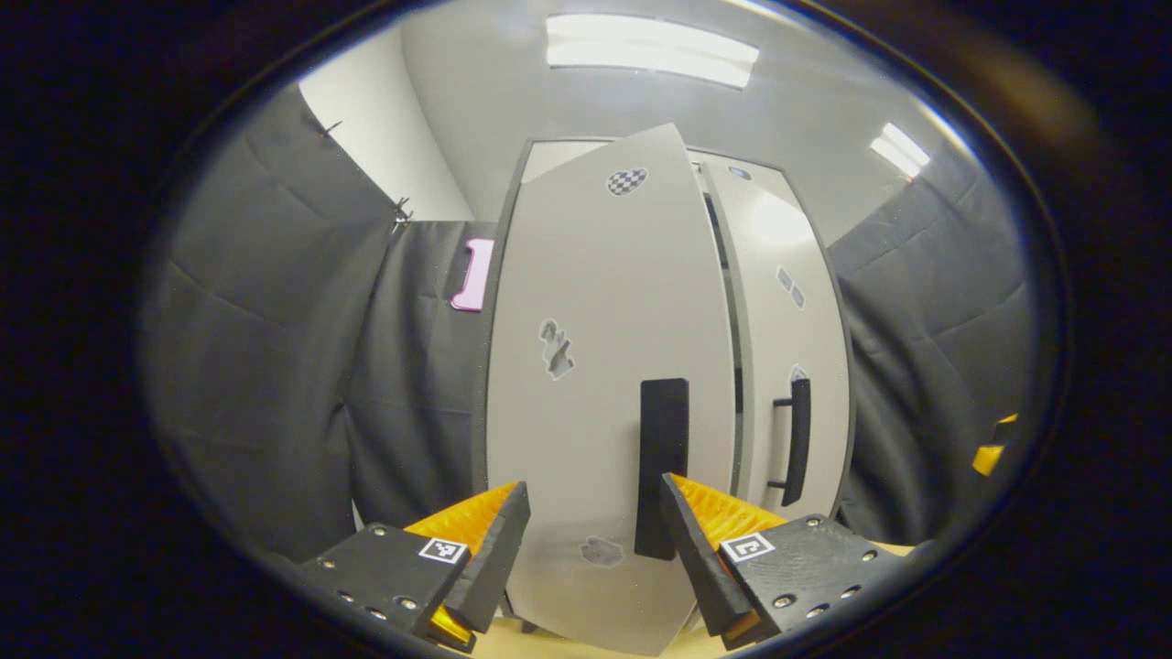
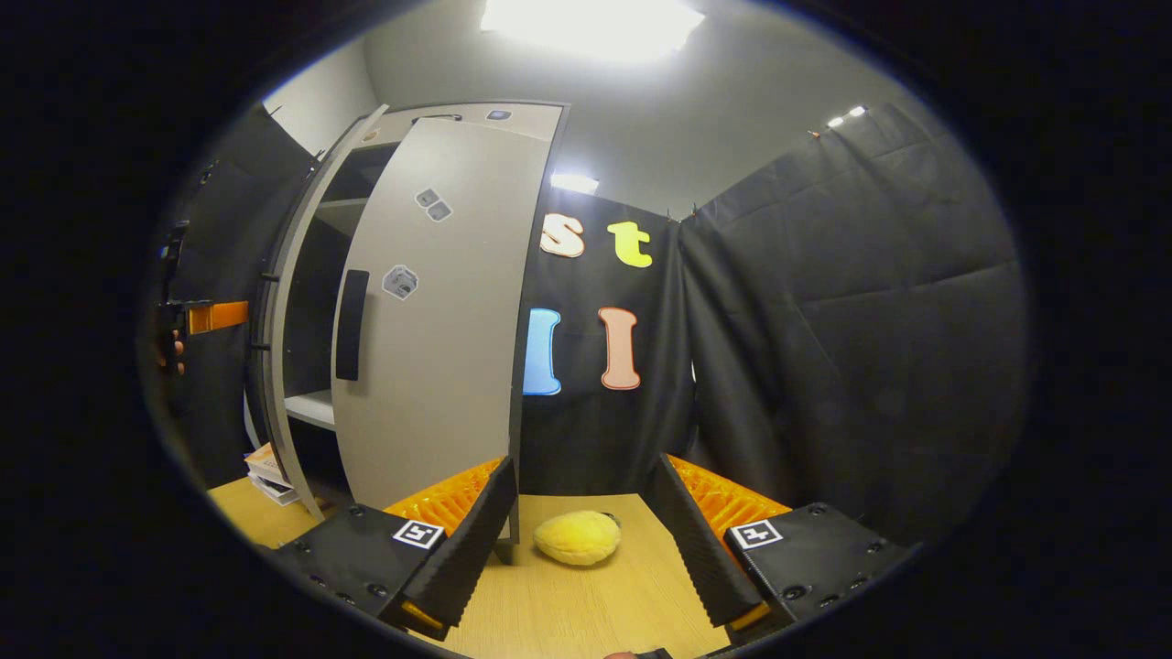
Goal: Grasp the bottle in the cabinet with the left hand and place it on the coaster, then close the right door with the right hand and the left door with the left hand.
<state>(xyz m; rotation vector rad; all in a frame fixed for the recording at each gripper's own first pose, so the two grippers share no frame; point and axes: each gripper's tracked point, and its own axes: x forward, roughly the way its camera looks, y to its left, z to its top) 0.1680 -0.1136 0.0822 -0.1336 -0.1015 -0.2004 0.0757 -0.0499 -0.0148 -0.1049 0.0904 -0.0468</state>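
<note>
Left tool (image 1: pixel 595 540): fingers spread apart, nothing between them, pointed at the outer face of the left door (image 1: pixel 604 366). The right finger's tip sits just beside the lower end of that door's black handle (image 1: pixel 662 458); contact cannot be told. Left door stands partly ajar, its free edge forward of the right door (image 1: pixel 787 329), which lies further back with its own bar handle (image 1: pixel 798 439). A narrow dark gap shows between the two doors. Stickers on both door faces.

Right tool (image 2: pixel 581 540): fingers spread apart, empty, hovering low over the wooden counter (image 2: pixel 586 613). A yellow plush toy (image 2: pixel 577 537) lies on the counter between and just beyond the fingertips. Past it, the cabinet (image 2: pixel 476 114) stands at left, with the right door partly open; a dark interior and a pale shelf (image 2: pixel 311 407) are visible behind it. Stacked books (image 2: pixel 265 471) rest on the counter near the cabinet's foot. At far left, the other tool (image 2: pixel 197 316) is held by a hand.

The bottle and coaster: position cannot be told from these views.
</note>
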